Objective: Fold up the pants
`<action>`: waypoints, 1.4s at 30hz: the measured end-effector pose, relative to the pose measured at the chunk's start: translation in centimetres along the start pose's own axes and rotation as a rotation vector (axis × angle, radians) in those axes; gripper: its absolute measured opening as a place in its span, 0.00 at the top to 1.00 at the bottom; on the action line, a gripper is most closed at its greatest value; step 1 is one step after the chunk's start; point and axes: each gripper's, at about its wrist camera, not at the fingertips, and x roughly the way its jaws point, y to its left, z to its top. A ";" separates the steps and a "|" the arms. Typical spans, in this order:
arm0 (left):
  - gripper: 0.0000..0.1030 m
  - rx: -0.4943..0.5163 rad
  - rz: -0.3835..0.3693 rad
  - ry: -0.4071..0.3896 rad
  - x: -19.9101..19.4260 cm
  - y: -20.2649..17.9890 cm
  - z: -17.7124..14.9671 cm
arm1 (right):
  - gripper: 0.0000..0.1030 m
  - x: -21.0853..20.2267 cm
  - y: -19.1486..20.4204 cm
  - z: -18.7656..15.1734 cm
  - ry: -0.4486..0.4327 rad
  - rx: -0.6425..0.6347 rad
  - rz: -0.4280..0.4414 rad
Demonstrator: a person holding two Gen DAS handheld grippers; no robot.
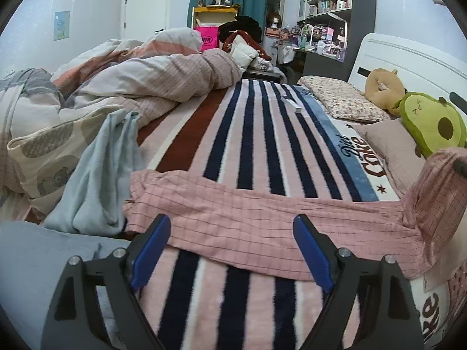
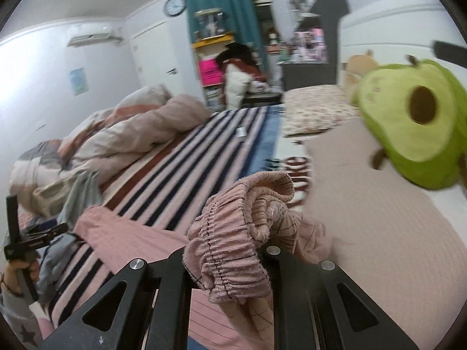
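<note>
left gripper [image 1: 232, 250] jaws spread, right gripper [image 2: 230, 265] clenching pink pants [image 1: 262, 218], blanket [image 1: 367, 160] reads "coke"

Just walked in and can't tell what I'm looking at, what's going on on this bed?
A person is folding pink checked pants on a striped blanket, with a hand-held gripper in each hand. The right hand-held gripper is shut on the bunched elastic waistband, lifted off the bed near the avocado plush. The legs lie flat across the blanket. The left hand-held gripper is open, just over the near edge of the legs, gripping nothing. No fold is made yet.
</note>
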 end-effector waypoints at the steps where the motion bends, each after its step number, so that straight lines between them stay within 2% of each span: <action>1: 0.19 0.003 0.004 0.002 0.1 0.3 0.0 | 0.93 0.7 1.0 0.2 0.007 -0.010 0.016; 9: 0.17 0.024 0.036 -0.001 0.6 2.6 -0.5 | 0.93 7.6 8.2 0.7 0.093 -0.095 0.119; 19: 0.16 0.022 0.051 0.008 1.6 4.2 -0.6 | 0.92 13.2 13.2 1.2 0.124 -0.152 0.152; 27: 0.16 0.027 0.068 0.023 2.1 4.5 -0.8 | 0.89 18.3 17.2 -4.2 0.303 -0.208 0.288; 32: 0.16 0.032 0.070 0.026 2.2 4.3 -0.8 | 0.85 20.0 19.2 -7.7 0.389 -0.266 0.316; 37: 0.16 0.037 0.071 0.032 2.4 4.3 -0.9 | 0.71 20.5 20.0 -9.3 0.428 -0.288 0.341; 39: 0.16 0.038 0.072 0.036 2.5 4.2 -0.9 | 0.56 20.6 20.1 -9.4 0.447 -0.283 0.360; 41: 0.16 0.041 0.069 0.037 2.5 4.0 -0.8 | 0.48 20.0 20.1 -9.1 0.448 -0.273 0.389; 42: 0.16 0.042 0.066 0.037 2.5 3.9 -0.8 | 0.47 19.6 20.1 -8.9 0.441 -0.271 0.400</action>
